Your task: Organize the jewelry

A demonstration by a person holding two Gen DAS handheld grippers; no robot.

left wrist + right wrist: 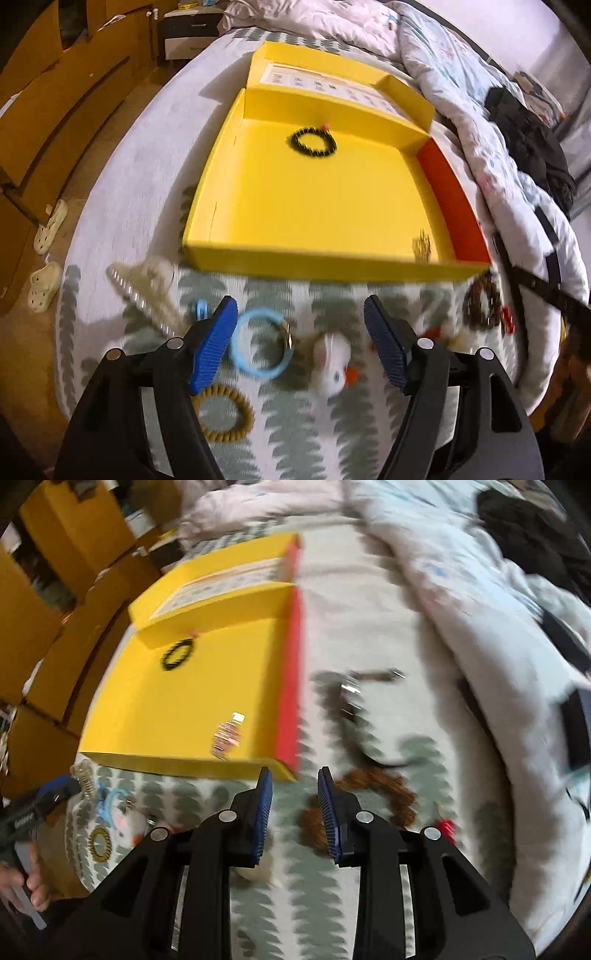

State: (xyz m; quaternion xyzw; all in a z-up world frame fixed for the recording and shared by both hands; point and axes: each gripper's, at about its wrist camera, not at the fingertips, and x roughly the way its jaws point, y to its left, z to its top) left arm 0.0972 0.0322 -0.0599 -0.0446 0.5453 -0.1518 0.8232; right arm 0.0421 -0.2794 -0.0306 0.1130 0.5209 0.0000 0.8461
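Observation:
An open yellow box (303, 206) lies on the bed and also shows in the right wrist view (155, 716). In it lie a black bead bracelet (313, 142) and a small gold piece (423, 248). My left gripper (301, 325) is open and empty, above a light blue ring (261, 343) and a white plush charm (330, 363). A mustard coil band (225, 413) lies below the left finger. My right gripper (294, 805) is open and empty, beside a brown bead bracelet (376, 794).
A pale hair claw (144, 291) lies left of the blue ring. A dark strap with metal clips (351, 698) lies right of the box. A rumpled quilt (461, 110) bounds the right side. Cardboard boxes (55, 110) and white shoes stand left of the bed.

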